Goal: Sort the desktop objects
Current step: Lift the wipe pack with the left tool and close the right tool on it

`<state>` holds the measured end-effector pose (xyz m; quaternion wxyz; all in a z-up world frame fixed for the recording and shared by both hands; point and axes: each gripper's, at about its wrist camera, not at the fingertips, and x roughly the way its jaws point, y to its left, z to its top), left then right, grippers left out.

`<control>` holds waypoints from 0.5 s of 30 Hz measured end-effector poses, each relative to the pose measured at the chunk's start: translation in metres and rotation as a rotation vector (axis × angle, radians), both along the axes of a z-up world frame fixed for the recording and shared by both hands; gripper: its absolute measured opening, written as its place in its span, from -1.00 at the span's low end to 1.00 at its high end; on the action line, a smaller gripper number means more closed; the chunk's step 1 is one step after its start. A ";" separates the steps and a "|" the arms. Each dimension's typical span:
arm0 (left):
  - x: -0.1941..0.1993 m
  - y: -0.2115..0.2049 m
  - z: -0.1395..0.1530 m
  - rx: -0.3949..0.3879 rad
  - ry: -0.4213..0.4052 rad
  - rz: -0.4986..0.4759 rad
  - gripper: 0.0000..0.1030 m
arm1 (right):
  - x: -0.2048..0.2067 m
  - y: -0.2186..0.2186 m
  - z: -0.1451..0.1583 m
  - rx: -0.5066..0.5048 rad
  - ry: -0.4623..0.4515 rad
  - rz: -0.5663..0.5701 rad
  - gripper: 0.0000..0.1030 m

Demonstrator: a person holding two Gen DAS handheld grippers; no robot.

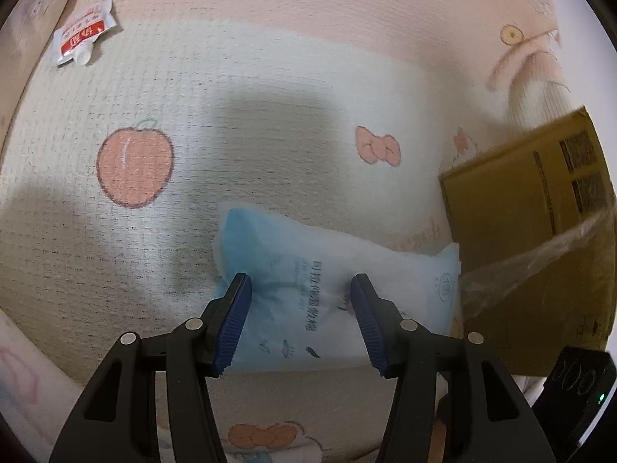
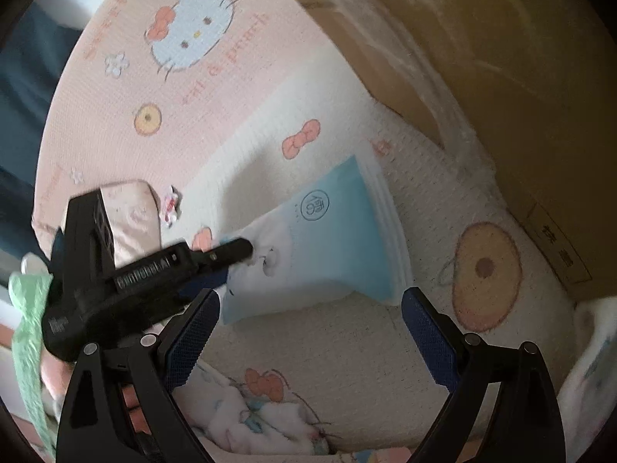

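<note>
A soft blue-and-white packet (image 1: 320, 289) with printed text lies near the cardboard box (image 1: 540, 223). My left gripper (image 1: 300, 293) is shut on its middle, one blue pad (image 1: 235, 316) on each side. The right wrist view shows the same packet (image 2: 331, 247) pinched narrow at the left gripper (image 2: 235, 262) and flaring wide at its far end. My right gripper (image 2: 310, 295) is open just below the packet, holding nothing. A small red-and-white spouted sachet (image 1: 83, 32) lies far left on the mat.
The surface is a pink and cream cartoon-print mat (image 1: 270, 88) with a rolled edge (image 2: 131, 212). The taped cardboard box (image 2: 501, 77) walls off the right side. A black device (image 1: 578, 386) sits at the lower right. Green fabric (image 2: 27, 328) hangs at the left.
</note>
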<state>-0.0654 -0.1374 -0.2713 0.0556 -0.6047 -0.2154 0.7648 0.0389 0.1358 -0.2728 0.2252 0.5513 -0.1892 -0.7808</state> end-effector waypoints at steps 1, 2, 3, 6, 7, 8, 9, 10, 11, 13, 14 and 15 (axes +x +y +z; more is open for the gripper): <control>-0.001 -0.001 -0.001 0.005 -0.005 0.002 0.16 | 0.000 -0.001 -0.001 0.006 0.001 0.003 0.83; -0.001 -0.002 -0.002 0.012 -0.007 0.008 0.16 | 0.001 0.000 -0.003 0.006 0.001 0.003 0.83; -0.001 -0.003 -0.003 0.017 -0.008 0.010 0.16 | 0.001 0.000 -0.004 0.004 0.002 0.004 0.84; -0.001 -0.006 -0.004 0.021 -0.013 0.023 0.16 | -0.003 0.004 -0.011 0.004 -0.010 -0.005 0.84; -0.001 -0.006 -0.005 0.025 -0.015 0.027 0.16 | -0.002 0.008 -0.011 0.007 -0.008 -0.029 0.84; -0.002 -0.007 -0.005 0.029 -0.018 0.029 0.16 | -0.002 0.011 -0.010 0.015 -0.004 -0.049 0.84; -0.002 -0.006 -0.005 0.028 -0.020 0.028 0.16 | -0.001 0.015 -0.009 0.022 -0.004 -0.064 0.84; -0.002 -0.006 -0.005 0.026 -0.020 0.028 0.16 | -0.002 0.017 -0.009 0.009 -0.004 -0.064 0.84; -0.002 -0.005 -0.004 0.021 -0.019 0.024 0.16 | -0.003 0.018 -0.010 -0.007 -0.003 -0.057 0.84; -0.002 -0.005 -0.004 0.024 -0.018 0.024 0.16 | -0.008 0.015 -0.015 -0.014 0.004 -0.045 0.84; -0.002 -0.005 -0.005 0.029 -0.019 0.025 0.16 | -0.012 0.012 -0.017 -0.021 0.008 -0.030 0.84; -0.002 -0.007 -0.005 0.040 -0.023 0.031 0.16 | -0.015 0.010 -0.020 -0.032 0.003 -0.018 0.84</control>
